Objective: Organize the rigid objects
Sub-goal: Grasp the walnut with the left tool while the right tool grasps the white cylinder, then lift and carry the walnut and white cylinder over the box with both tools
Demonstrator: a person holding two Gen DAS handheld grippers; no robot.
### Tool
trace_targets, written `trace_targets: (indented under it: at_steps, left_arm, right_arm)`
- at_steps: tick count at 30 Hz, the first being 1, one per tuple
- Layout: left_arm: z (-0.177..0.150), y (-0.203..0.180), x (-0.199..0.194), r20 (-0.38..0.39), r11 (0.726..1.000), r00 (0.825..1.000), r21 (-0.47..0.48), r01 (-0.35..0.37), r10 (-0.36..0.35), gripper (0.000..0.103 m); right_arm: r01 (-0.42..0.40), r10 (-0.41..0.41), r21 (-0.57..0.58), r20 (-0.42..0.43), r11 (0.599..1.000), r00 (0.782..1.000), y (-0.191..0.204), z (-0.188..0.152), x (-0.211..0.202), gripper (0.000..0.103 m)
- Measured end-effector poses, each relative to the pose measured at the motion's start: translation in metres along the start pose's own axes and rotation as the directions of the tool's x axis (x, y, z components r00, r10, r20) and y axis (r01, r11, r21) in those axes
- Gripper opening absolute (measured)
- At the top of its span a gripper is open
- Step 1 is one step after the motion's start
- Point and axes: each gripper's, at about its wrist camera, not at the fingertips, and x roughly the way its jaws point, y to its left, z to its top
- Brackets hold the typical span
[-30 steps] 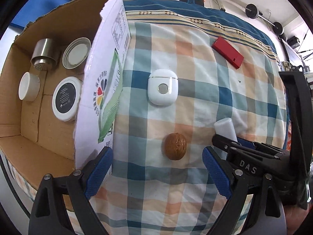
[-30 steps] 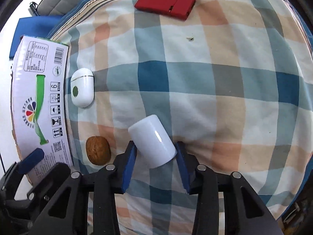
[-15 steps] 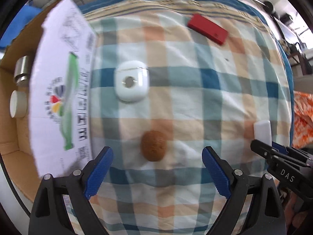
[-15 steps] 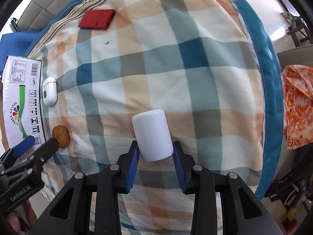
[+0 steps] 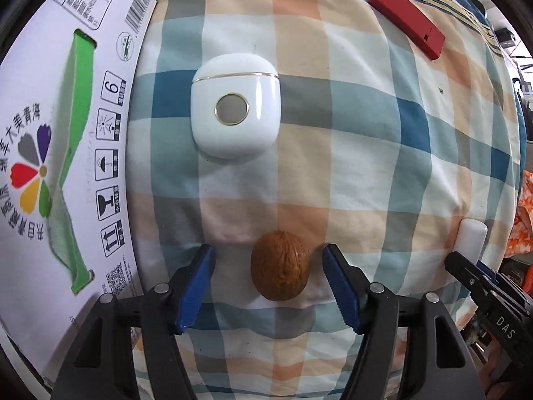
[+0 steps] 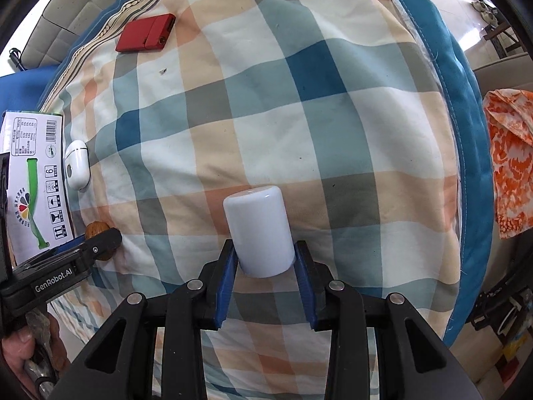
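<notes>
Carton (image 5: 60, 153), white printed side, stands along the left edge of the checked blanket (image 5: 366, 153). White rounded case (image 5: 235, 110) lies just beside it on the blanket, round button facing up. Walnut (image 5: 279, 268) I log between the blue pads of my left gripper (image 5: 268, 283); its jaws have just been closing, yet both pads stand apart from the shell, with the right pad nearer to it than the left. Red flat case (image 5: 406, 21) lies well apart, near the far edge by the striped border. White cylinder (image 6: 260, 230) is clamped at its lower end in my right gripper (image 6: 265, 266), both pads pressing its sides, near the blanket's right edge. Orange patterned cloth (image 6: 509, 153) lies beyond that edge.
</notes>
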Motion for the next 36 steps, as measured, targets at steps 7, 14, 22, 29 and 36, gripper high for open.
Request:
trace_targets:
  at_steps: [7,14,22,29,36]
  left_arm:
    - [0.007,-0.036,0.001,0.033,0.996,0.998,0.055,-0.064,0.062,0.049]
    - [0.004,-0.067,-0.014,0.068,0.990,0.996,0.120,-0.069,0.061,0.030]
    - [-0.024,-0.082,-0.057,0.136,0.985,0.991,0.169,-0.021,-0.003,0.030]
    - [-0.044,-0.083,-0.129,0.249,0.977,0.965,0.212,0.030,-0.084,0.030]
    - [-0.063,-0.005,-0.179,0.361,0.973,0.925,0.226,0.038,-0.120,0.030]
  right_arm:
    - [-0.006,0.006,0.035,-0.011,0.999,1.000,-0.007,0.010,0.003,0.037]
    - [0.014,-0.014,0.035,-0.013,0.999,1.000,-0.003,0.013,-0.001,0.036]
    - [0.005,-0.005,0.008,0.026,1.000,1.000,0.027,-0.008,-0.023,0.035]
    - [-0.017,0.020,-0.035,0.101,0.999,0.995,0.066,-0.036,-0.071,0.035]
    - [-0.019,0.034,-0.079,0.194,0.997,0.980,0.128,-0.065,-0.120,0.035]
